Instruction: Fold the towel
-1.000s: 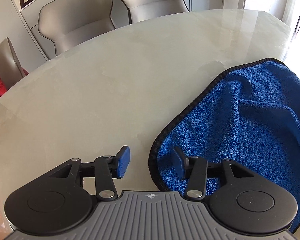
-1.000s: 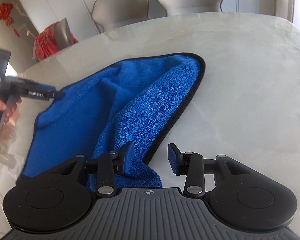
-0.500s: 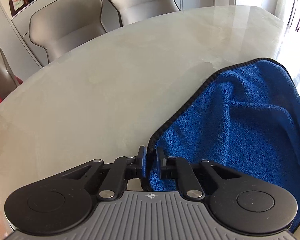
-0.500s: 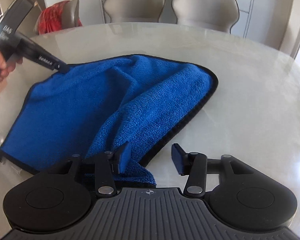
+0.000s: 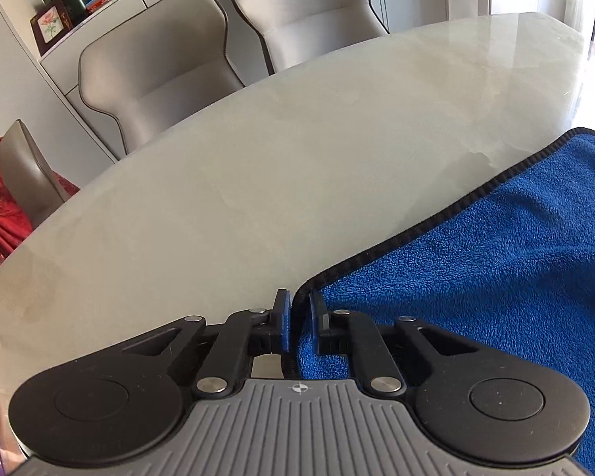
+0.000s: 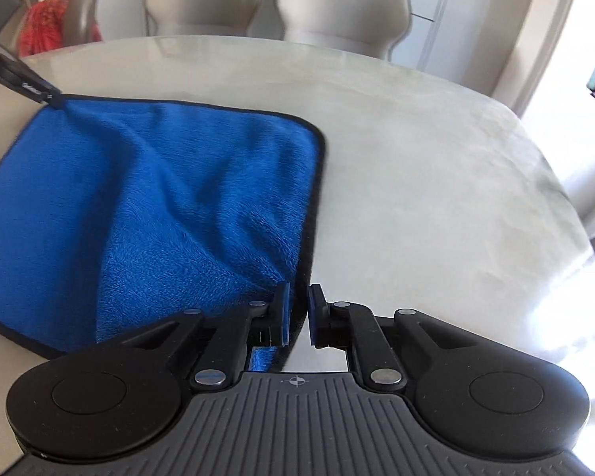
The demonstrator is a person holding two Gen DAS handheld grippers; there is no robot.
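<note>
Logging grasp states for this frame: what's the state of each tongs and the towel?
left tongs: shut on the towel's black-trimmed corner.
right tongs: shut on the towel's edge, at another corner.
towel: unfolded, rumpled, held at two corners, with diagonal creases between the grips.
table: bare marble top under the towel.

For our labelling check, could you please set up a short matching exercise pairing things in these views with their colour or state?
Column one:
1. towel
2. left gripper
3. table
4. chair

Column two:
A. pale and glossy
B. blue with black trim
C. grey, behind the table
D. shut on a towel corner

Pairs: 1-B, 2-D, 3-A, 4-C
</note>
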